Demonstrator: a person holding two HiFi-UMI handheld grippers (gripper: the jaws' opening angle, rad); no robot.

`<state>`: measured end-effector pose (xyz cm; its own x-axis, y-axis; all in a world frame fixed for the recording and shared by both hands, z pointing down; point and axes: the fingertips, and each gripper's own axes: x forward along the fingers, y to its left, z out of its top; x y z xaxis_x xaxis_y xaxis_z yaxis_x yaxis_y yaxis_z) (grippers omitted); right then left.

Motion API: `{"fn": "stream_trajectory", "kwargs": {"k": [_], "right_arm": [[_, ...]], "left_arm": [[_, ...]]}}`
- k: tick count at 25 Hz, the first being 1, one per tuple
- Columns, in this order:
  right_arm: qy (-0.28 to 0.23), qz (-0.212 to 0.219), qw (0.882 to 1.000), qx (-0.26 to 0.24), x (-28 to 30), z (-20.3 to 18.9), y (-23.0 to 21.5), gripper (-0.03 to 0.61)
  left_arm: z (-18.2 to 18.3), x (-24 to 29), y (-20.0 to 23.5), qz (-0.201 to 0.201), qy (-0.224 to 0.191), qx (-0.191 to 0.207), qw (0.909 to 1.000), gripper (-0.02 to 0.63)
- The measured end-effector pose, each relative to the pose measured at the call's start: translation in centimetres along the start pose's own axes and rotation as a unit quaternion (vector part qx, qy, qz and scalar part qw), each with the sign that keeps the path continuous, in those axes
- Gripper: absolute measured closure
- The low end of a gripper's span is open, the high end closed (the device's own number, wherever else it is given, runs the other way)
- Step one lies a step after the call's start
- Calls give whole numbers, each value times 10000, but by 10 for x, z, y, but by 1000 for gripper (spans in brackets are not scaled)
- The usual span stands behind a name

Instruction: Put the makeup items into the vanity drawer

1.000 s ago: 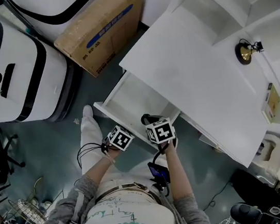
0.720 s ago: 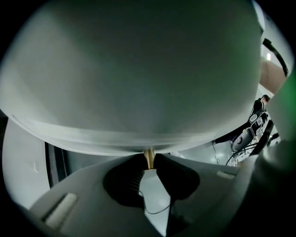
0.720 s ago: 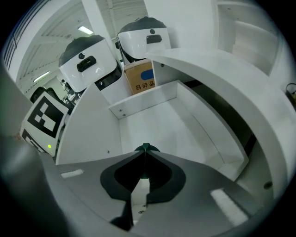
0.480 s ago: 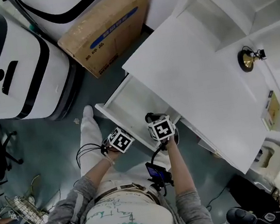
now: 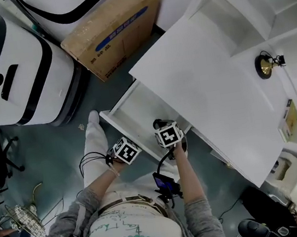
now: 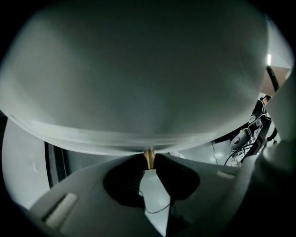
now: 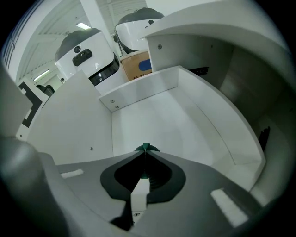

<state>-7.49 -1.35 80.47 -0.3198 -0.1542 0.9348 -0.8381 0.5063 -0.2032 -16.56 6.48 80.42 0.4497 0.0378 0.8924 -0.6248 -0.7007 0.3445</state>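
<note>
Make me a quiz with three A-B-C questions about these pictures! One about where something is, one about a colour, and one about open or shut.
1. Where is the cardboard box?
A. on the floor beside the vanity
B. on a shelf
C. in the person's arms

2. What colour is the knob that the left gripper pinches?
A. red
B. gold
C. blue

3. How is the drawer?
A. pushed shut
B. lying upside down
C. pulled open

Answers:
1 A: the head view shows the box down on the floor next to the vanity.
2 B: a gold stem sits between that gripper's closed jaws.
3 C: the right gripper, shut on a small green thing, looks straight into the drawer's white inside.
</note>
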Motion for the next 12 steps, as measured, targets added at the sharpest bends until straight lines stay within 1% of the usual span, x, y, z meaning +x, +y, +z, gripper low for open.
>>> {"fn": "stream_trajectory", "kwargs": {"k": [5, 12], "right_arm": [[79, 28, 10000, 20, 5, -3, 1, 548], [118, 39, 9999, -14, 17, -6, 1, 548]], "left_arm": [[0, 1, 2, 55, -15, 11, 10000, 531], [-1, 3, 2, 24, -22, 25, 10000, 531]]}}
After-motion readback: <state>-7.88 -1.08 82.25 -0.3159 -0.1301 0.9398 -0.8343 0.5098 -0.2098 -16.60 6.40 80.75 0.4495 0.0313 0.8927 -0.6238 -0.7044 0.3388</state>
